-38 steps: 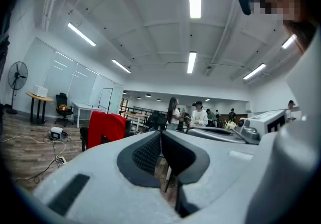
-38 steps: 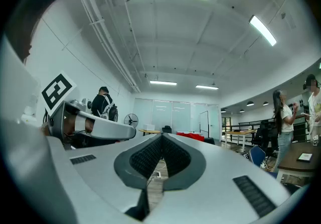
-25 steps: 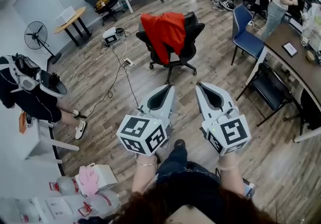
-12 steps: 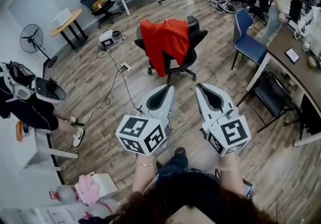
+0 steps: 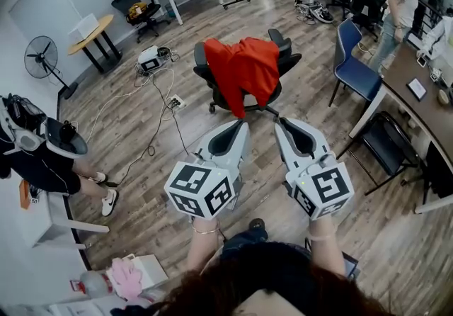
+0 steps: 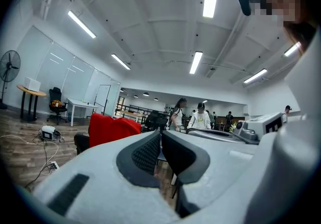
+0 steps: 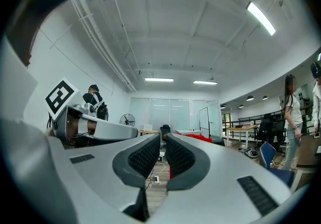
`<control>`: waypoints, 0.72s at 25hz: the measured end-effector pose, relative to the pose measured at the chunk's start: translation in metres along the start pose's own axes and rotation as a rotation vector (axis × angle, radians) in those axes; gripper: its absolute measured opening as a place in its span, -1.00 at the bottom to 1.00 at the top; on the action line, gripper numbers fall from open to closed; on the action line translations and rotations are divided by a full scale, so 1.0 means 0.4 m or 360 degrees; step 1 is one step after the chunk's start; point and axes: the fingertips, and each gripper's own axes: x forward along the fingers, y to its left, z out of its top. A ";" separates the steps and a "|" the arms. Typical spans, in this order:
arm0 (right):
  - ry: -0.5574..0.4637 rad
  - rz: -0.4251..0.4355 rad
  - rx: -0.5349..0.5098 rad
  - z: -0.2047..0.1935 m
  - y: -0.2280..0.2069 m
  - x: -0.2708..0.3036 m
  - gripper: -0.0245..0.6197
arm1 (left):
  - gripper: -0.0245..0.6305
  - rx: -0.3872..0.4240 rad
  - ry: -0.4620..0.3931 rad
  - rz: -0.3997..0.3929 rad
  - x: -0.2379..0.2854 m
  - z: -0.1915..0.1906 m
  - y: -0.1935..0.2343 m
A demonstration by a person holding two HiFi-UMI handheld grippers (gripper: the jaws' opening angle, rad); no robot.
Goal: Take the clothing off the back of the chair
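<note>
The soft red clothing hangs over the back of the black office chair on wheels, in the middle of the brown wood floor. It covers most of the back & droops down past the seat. The person holds both tools out in front, side by side. They point at the chair but are well apart from it, w/ bare floor between. The left hand-held gripper has its two grey jaws pressed together, w/ nothing in them. The right hand-held gripper has jaws that have just been opening a tiny bit. Only a thin slit shows, so they are almost together, also w/ nothing between. In the left gripper view the red clothing shows just left of the jaws, far off. Cables & a white power strip lie on the floor left of the chair. A blue chair stands to the right, near a standing person. A black fan on a stand & a round wood surface are far left.
</note>
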 end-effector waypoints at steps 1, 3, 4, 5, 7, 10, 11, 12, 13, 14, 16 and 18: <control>0.0000 -0.0004 -0.0002 0.001 -0.001 0.019 -0.86 | -0.85 -0.0001 0.0000 -0.0008 0.005 0.005 0.017; 0.0002 -0.0011 -0.0005 0.001 -0.004 0.053 -0.83 | -0.85 -0.0008 -0.0001 -0.0027 0.017 0.015 0.049; 0.0005 -0.0015 -0.0006 0.000 -0.006 0.068 -0.82 | -0.85 -0.0013 -0.0003 -0.0034 0.023 0.019 0.063; 0.0008 -0.0018 -0.0008 0.000 -0.008 0.082 -0.80 | -0.85 -0.0019 -0.0003 -0.0040 0.028 0.023 0.077; 0.0016 -0.0026 -0.0007 -0.004 -0.010 0.106 -0.78 | -0.83 -0.0033 0.0004 -0.0050 0.036 0.026 0.103; 0.0026 -0.0043 0.0000 -0.012 -0.018 0.131 -0.75 | -0.65 -0.0064 0.0009 -0.0059 0.048 0.027 0.136; 0.0027 -0.0048 0.0000 -0.014 -0.021 0.138 -0.74 | -0.64 -0.0073 0.0007 -0.0059 0.052 0.027 0.147; 0.0028 -0.0052 0.0001 -0.016 -0.025 0.145 -0.73 | -0.64 -0.0082 0.0004 -0.0056 0.056 0.028 0.159; 0.0029 -0.0057 0.0001 -0.018 -0.029 0.152 -0.72 | -0.62 -0.0093 0.0001 -0.0055 0.061 0.029 0.170; 0.0032 -0.0062 0.0001 -0.020 -0.034 0.159 -0.70 | -0.59 -0.0106 0.0000 -0.0055 0.066 0.029 0.180; 0.0036 -0.0069 0.0003 -0.024 -0.047 0.173 -0.68 | -0.53 -0.0130 -0.0001 -0.0056 0.077 0.031 0.198; 0.0035 -0.0073 0.0005 -0.026 -0.065 0.188 -0.64 | -0.49 -0.0147 -0.0002 -0.0053 0.093 0.032 0.213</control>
